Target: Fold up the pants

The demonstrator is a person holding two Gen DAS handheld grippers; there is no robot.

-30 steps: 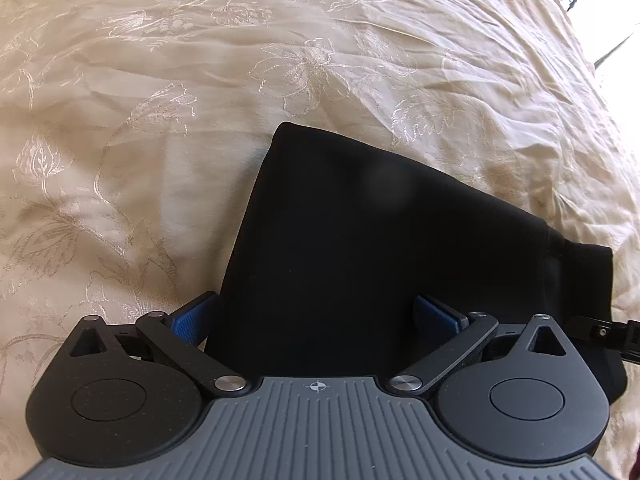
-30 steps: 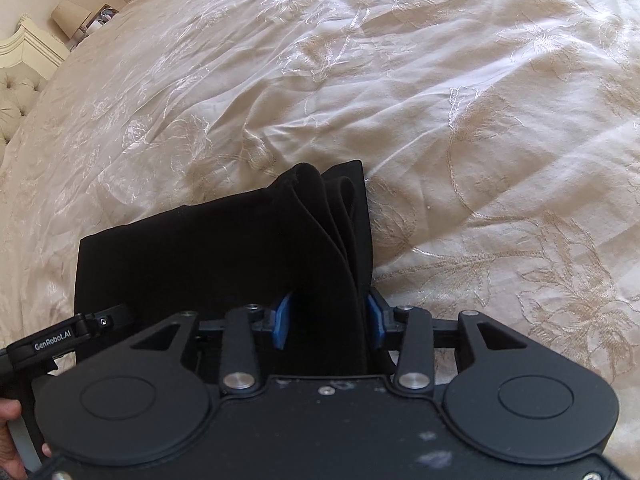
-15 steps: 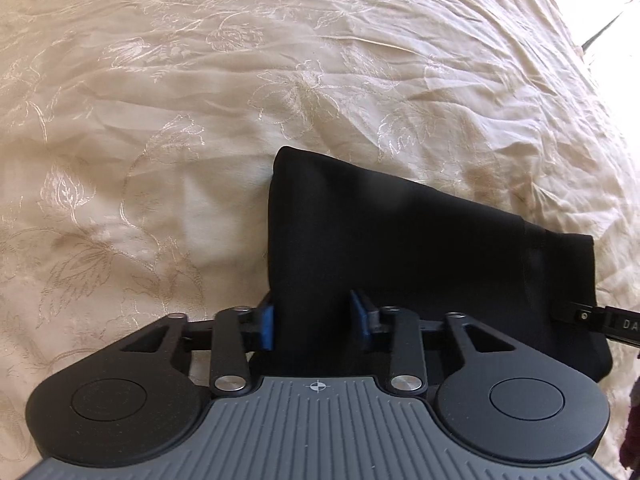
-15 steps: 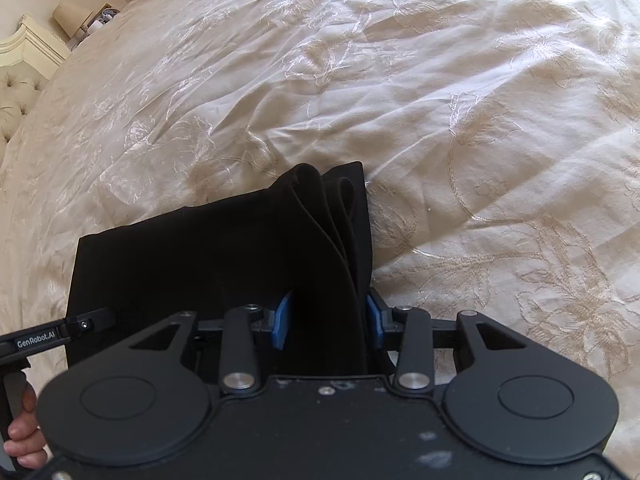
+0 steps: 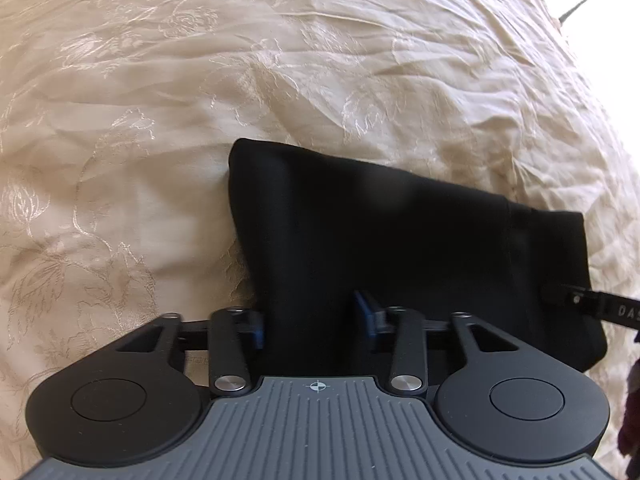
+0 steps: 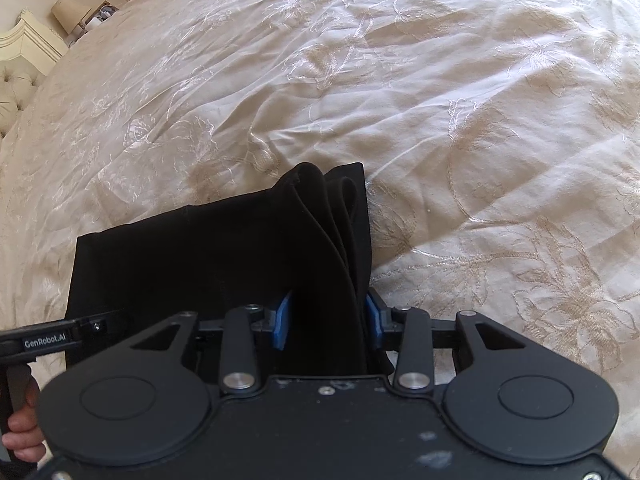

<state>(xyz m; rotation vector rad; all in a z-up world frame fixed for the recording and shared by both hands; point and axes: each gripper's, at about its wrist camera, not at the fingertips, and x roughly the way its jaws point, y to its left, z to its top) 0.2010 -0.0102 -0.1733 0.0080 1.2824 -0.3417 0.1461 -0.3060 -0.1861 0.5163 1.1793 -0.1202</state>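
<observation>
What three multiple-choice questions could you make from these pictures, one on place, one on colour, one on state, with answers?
1. Where do the pants lie?
A. on the bedspread
B. on a chair
C. on the floor

2. What colour are the pants?
A. white
B. black
C. red

3. How is the right hand-held gripper?
A. open, clear of cloth
B. out of view
C. shut on the pants

Answers: A, cream embroidered cover surrounds them; B, the cloth is black in both views; C, its blue pads pinch the layered edge.
</observation>
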